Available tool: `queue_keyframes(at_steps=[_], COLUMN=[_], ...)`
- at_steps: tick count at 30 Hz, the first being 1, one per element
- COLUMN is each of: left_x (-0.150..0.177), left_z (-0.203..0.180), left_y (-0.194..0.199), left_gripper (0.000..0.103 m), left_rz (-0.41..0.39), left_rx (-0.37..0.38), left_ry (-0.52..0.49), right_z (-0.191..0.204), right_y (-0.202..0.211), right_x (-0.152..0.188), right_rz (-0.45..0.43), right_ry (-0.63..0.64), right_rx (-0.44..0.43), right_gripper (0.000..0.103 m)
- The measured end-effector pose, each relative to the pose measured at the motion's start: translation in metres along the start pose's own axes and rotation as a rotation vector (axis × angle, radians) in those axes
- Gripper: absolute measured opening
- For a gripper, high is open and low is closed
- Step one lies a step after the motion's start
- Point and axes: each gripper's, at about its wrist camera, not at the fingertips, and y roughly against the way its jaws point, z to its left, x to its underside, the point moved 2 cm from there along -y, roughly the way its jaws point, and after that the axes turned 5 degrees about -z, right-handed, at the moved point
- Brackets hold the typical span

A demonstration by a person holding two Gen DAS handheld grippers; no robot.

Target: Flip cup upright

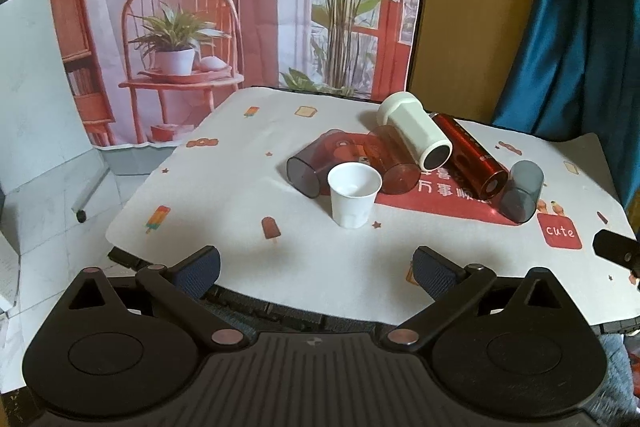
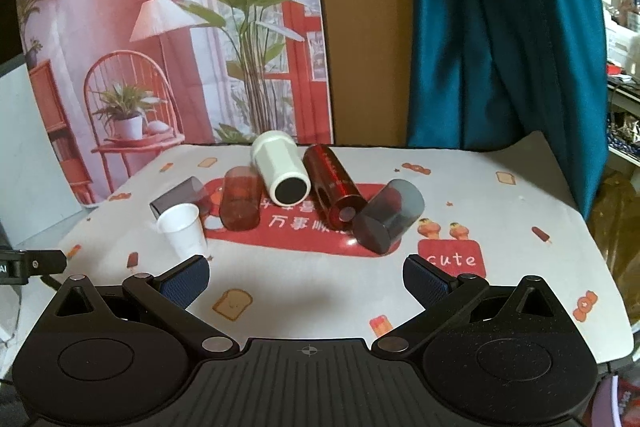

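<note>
A small white paper cup [image 1: 354, 199] stands upright on the table, mouth up; it also shows in the right wrist view [image 2: 182, 229]. Behind it several cups lie on their sides: a smoky grey one [image 1: 310, 167], a clear red one [image 1: 392, 163], a white tumbler [image 1: 416, 135], a metallic red one [image 1: 470, 161] and a grey one [image 1: 520, 191]. My left gripper [image 1: 316, 269] is open and empty, well short of the white cup. My right gripper [image 2: 306, 281] is open and empty, short of the grey cup [image 2: 390, 215].
The table wears a white cloth [image 1: 224, 195] with small prints and a red patch [image 2: 452, 259] reading "cute". A printed room backdrop [image 1: 224, 7] hangs behind, a blue curtain [image 2: 500, 27] at the right. The table's front edge lies just under both grippers.
</note>
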Motion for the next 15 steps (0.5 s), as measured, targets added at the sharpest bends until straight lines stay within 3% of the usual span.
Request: queue_keyframes(at_steps=[7,10,15], left_x=[0.011,0.011,0.011], left_z=[-0.006,-0.005,-0.006], left_y=[0.012,0.012,0.012], left_gripper=[0.103,0.103,0.103], left_rz=[-0.008,0.001,0.006], left_rx=[-0.024,-0.039,-0.047], left_ry=[-0.027,-0.033,-0.049], right_z=[-0.001,-0.003,0.0], right_y=[0.006,0.004,-0.002], right_x=[0.01,0.013,0.015], right_rz=[-0.03,-0.012,0.011], right_ry=[-0.005,-0.032,-0.029], right_rx=[0.001,-0.045,-0.029], right_gripper=[0.103,0.103,0.103])
